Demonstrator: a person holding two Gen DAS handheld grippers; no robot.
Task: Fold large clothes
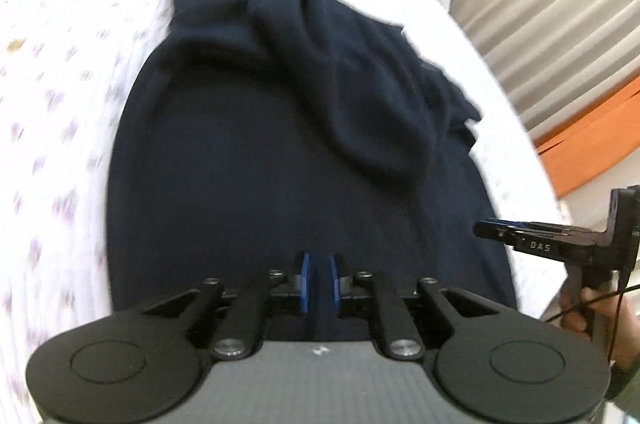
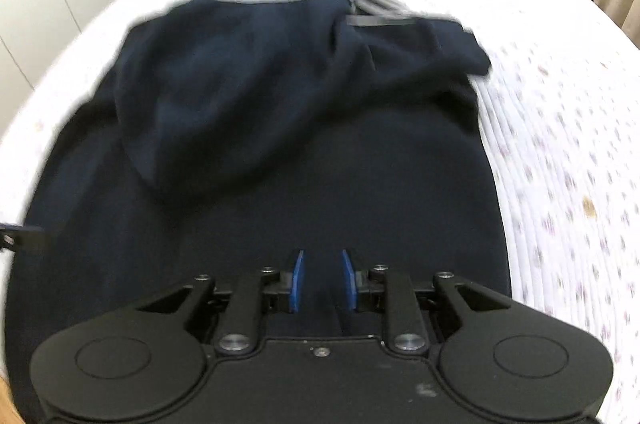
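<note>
On the bed (image 1: 60,104), both grippers pinch the navy garment (image 1: 280,164) — left gripper (image 1: 319,282), right gripper (image 2: 322,280).

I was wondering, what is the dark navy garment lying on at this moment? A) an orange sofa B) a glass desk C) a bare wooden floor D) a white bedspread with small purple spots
D: the navy garment is spread over a white bedspread dotted with small purple marks, which shows on both sides of it.
</note>
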